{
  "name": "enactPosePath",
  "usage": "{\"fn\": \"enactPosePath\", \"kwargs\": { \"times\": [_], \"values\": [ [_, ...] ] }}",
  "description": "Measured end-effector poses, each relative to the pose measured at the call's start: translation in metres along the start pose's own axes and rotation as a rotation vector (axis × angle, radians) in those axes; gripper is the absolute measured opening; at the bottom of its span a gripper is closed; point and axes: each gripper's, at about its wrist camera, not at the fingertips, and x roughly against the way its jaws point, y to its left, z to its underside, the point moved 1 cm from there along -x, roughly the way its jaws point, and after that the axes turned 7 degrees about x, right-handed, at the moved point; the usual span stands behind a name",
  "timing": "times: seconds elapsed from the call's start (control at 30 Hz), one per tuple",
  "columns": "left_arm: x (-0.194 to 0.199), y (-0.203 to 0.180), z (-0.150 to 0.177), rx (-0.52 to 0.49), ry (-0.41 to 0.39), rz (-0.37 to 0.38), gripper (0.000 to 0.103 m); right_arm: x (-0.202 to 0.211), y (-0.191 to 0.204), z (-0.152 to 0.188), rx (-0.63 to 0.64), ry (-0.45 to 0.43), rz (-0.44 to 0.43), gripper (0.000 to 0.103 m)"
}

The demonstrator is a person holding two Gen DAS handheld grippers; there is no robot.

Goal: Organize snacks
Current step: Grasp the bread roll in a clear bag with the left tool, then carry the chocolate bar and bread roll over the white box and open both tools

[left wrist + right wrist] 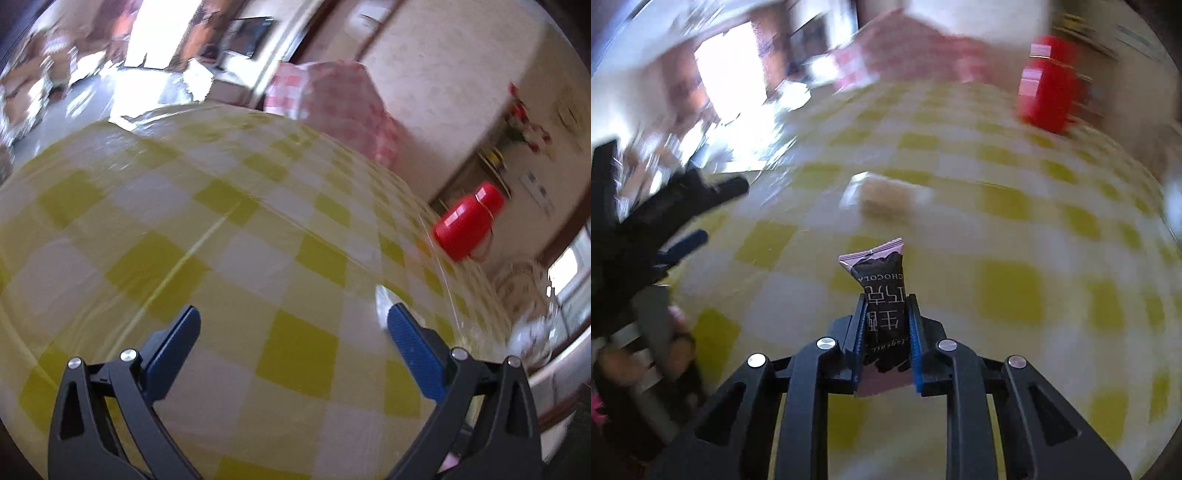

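In the left wrist view the left claw (293,325) hangs with its blue pads (413,350) wide apart and nothing between them, above the yellow-checked surface (229,236). A red container (467,225) sits at about three o'clock near the surface's far edge, and a pink-checked bag (332,107) lies beyond it at twelve o'clock; no snack shows in this view. In the right wrist view the right claw (885,317) is clamped on a dark chocolate bar (882,295), the wrapper's pink crimped end sticking out past the pads toward twelve o'clock. A pale, blurred packet (882,195) lies on the surface straight ahead, apart from the bar. The red container (1049,85) is at one o'clock, and the left claw (676,221) shows at nine o'clock, with a hand (646,354) on its handle lower left. The step in hand looks like the pick-up: the bar is gripped and seems clear of the surface, though blur makes that uncertain. Next, the bar probably has to be carried to wherever snacks are gathered, perhaps the red container, and let go only once it is over the right spot.
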Motion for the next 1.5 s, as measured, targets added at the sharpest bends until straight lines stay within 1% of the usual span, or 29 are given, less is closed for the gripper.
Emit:
{"fn": "enactPosePath", "kwargs": {
  "times": [0.03, 0.13, 0.2, 0.23, 0.3, 0.37, 0.4, 0.43, 0.5, 0.53, 0.57, 0.6, 0.63, 0.67, 0.7, 0.77, 0.83, 0.87, 0.9, 1.0, 1.07, 1.17, 1.2, 1.23, 1.27, 1.3, 1.33, 1.4, 1.5],
  "values": [
    [-0.001, -0.005, 0.002, -0.029, 0.003, -0.002, 0.101, 0.019, -0.008, 0.016, -0.053, -0.028, 0.021, 0.020],
    [-0.003, -0.022, 0.011, -0.117, 0.040, -0.001, 0.101, 0.052, -0.030, 0.056, -0.209, -0.082, 0.012, 0.020],
    [-0.005, -0.035, 0.020, -0.157, 0.059, 0.022, 0.101, 0.063, -0.040, 0.075, -0.273, -0.137, 0.000, 0.020],
    [-0.011, -0.046, 0.025, -0.196, 0.094, 0.033, 0.101, 0.065, -0.046, 0.085, -0.309, -0.159, -0.013, 0.020],
    [-0.024, -0.066, 0.034, -0.286, 0.142, 0.015, 0.101, 0.059, -0.054, 0.090, -0.350, -0.143, -0.027, 0.020],
    [-0.040, -0.089, 0.038, -0.388, 0.182, 0.009, 0.101, 0.053, -0.056, 0.091, -0.347, -0.134, -0.020, 0.020],
    [-0.046, -0.099, 0.037, -0.435, 0.176, 0.005, 0.101, 0.050, -0.055, 0.092, -0.342, -0.125, -0.022, 0.020],
    [-0.052, -0.109, 0.035, -0.495, 0.160, -0.005, 0.101, 0.051, -0.055, 0.092, -0.338, -0.133, -0.039, 0.020],
    [-0.070, -0.137, 0.033, -0.707, 0.168, 0.004, 0.101, 0.051, -0.057, 0.092, -0.342, -0.144, -0.047, 0.020],
    [-0.079, -0.150, 0.034, -0.840, 0.184, 0.026, 0.101, 0.049, -0.059, 0.093, -0.349, -0.137, -0.057, 0.020],
    [-0.090, -0.160, 0.037, -0.972, 0.208, 0.050, 0.101, 0.048, -0.060, 0.093, -0.356, -0.132, -0.058, 0.020],
    [-0.098, -0.165, 0.040, -1.048, 0.237, 0.055, 0.101, 0.046, -0.061, 0.093, -0.358, -0.129, -0.057, 0.020],
    [-0.112, -0.168, 0.044, -1.131, 0.298, 0.040, 0.101, 0.045, -0.061, 0.092, -0.357, -0.124, -0.060, 0.020],
    [-0.119, -0.167, 0.044, -1.151, 0.339, 0.046, 0.102, 0.045, -0.062, 0.093, -0.358, -0.119, -0.061, 0.020],
    [-0.124, -0.166, 0.043, -1.144, 0.386, 0.081, 0.101, 0.043, -0.063, 0.093, -0.364, -0.113, -0.063, 0.020],
    [-0.126, -0.159, 0.036, -1.059, 0.499, 0.159, 0.101, 0.042, -0.067, 0.094, -0.386, -0.110, -0.076, 0.021],
    [-0.116, -0.152, 0.039, -1.037, 0.527, 0.235, 0.100, 0.040, -0.071, 0.096, -0.411, -0.103, -0.083, 0.021],
    [-0.108, -0.146, 0.045, -1.051, 0.535, 0.265, 0.098, 0.039, -0.072, 0.096, -0.418, -0.095, -0.082, 0.021],
    [-0.105, -0.145, 0.050, -1.064, 0.530, 0.261, 0.092, 0.038, -0.072, 0.096, -0.419, -0.090, -0.077, 0.021],
    [-0.096, -0.143, 0.054, -1.079, 0.454, 0.237, 0.092, 0.039, -0.069, 0.095, -0.406, -0.087, -0.062, 0.021],
    [-0.096, -0.147, 0.045, -1.022, 0.415, 0.236, 0.092, 0.040, -0.069, 0.097, -0.410, -0.093, -0.060, 0.021],
    [-0.105, -0.154, 0.040, -0.926, 0.408, 0.208, 0.092, 0.040, -0.072, 0.098, -0.429, -0.097, -0.071, 0.021],
    [-0.106, -0.155, 0.043, -0.925, 0.415, 0.194, 0.087, 0.040, -0.073, 0.098, -0.432, -0.096, -0.075, 0.021],
    [-0.108, -0.156, 0.047, -0.928, 0.426, 0.183, 0.062, 0.040, -0.073, 0.098, -0.432, -0.095, -0.076, 0.021],
    [-0.107, -0.154, 0.050, -0.932, 0.397, 0.172, 0.048, 0.040, -0.073, 0.098, -0.429, -0.094, -0.078, 0.022],
    [-0.106, -0.154, 0.049, -0.916, 0.399, 0.184, 0.035, 0.040, -0.072, 0.098, -0.423, -0.092, -0.081, 0.022],
    [-0.102, -0.152, 0.049, -0.886, 0.403, 0.188, 0.035, 0.040, -0.072, 0.097, -0.421, -0.092, -0.084, 0.022],
    [-0.093, -0.152, 0.054, -0.885, 0.377, 0.197, 0.035, 0.040, -0.072, 0.097, -0.420, -0.091, -0.084, 0.021],
    [-0.074, -0.150, 0.065, -0.816, 0.348, 0.224, 0.035, 0.040, -0.073, 0.097, -0.427, -0.094, -0.082, 0.021]
  ]
}}
